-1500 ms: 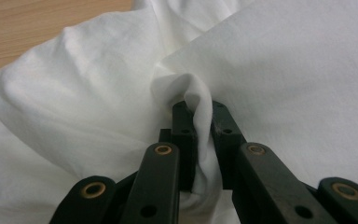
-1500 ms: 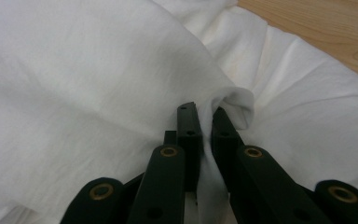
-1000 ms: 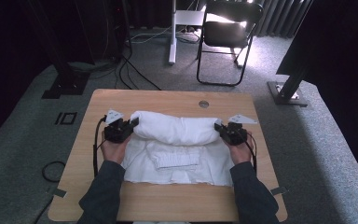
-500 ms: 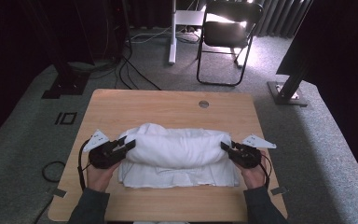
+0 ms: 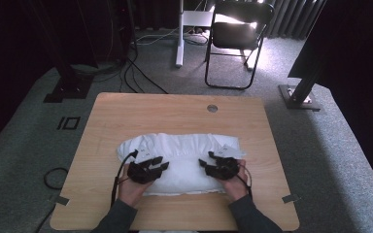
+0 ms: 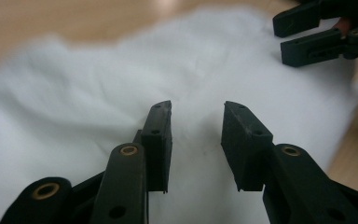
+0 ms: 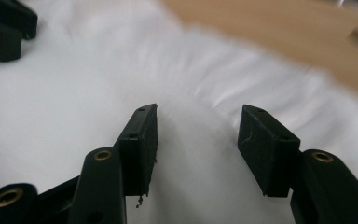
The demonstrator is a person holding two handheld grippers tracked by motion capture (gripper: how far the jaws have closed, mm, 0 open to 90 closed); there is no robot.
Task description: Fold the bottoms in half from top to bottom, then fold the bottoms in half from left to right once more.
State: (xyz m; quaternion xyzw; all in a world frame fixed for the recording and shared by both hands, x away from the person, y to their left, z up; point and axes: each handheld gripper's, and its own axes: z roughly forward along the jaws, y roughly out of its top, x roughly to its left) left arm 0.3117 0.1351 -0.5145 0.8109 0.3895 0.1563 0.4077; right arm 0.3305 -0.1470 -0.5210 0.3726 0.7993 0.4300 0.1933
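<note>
Grey carpet (image 5: 24, 145) surrounds wooden table (image 5: 126, 111); white cloth (image 5: 184, 148) lies bunched.

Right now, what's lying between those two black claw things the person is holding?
Only white cloth. In the high view, the left gripper and right gripper point toward each other over the folded bundle, both with open jaws, and nothing else sits between them.

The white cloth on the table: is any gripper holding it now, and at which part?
Nothing is held. Both the left gripper and the right gripper are over the folded white cloth, their jaws having just been opening, with a gap and no fabric pinched between them.
</note>
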